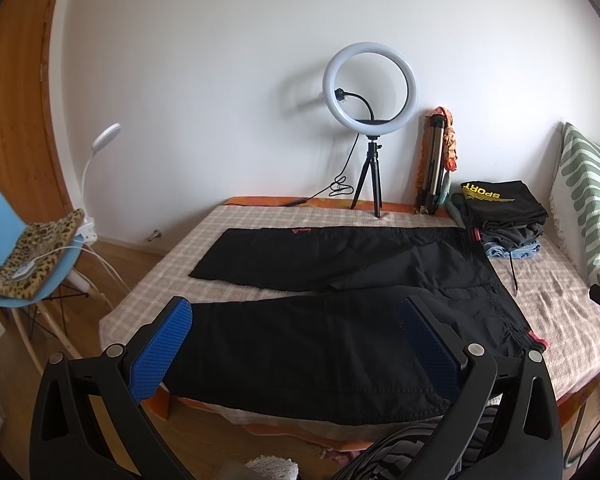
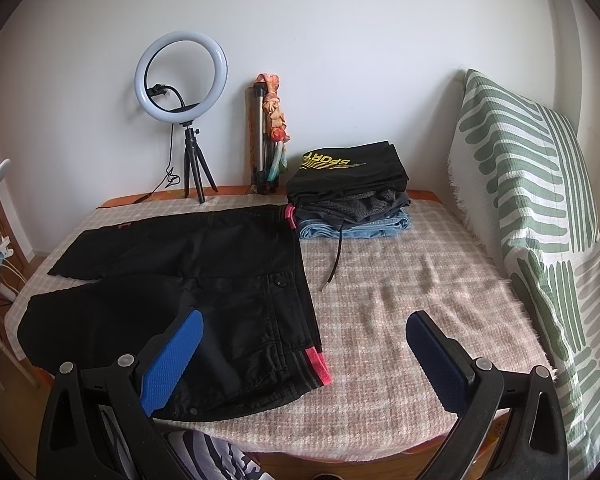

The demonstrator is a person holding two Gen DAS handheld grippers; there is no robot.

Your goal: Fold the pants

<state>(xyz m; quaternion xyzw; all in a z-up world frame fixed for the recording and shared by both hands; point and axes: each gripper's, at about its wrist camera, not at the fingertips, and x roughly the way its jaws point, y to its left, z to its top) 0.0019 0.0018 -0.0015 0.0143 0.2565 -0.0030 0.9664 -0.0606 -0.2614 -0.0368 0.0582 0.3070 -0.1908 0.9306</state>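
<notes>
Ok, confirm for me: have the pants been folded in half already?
No, the black pants lie spread flat on the bed, both legs apart and unfolded.

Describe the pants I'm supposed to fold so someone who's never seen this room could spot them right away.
Find the bed with the checked beige cover. The black pants lie spread flat across it, legs toward the left, waistband near the middle. Unlike the folded clothes stack by the wall, they are unfolded and have pink tabs at the waistband corners.
</notes>
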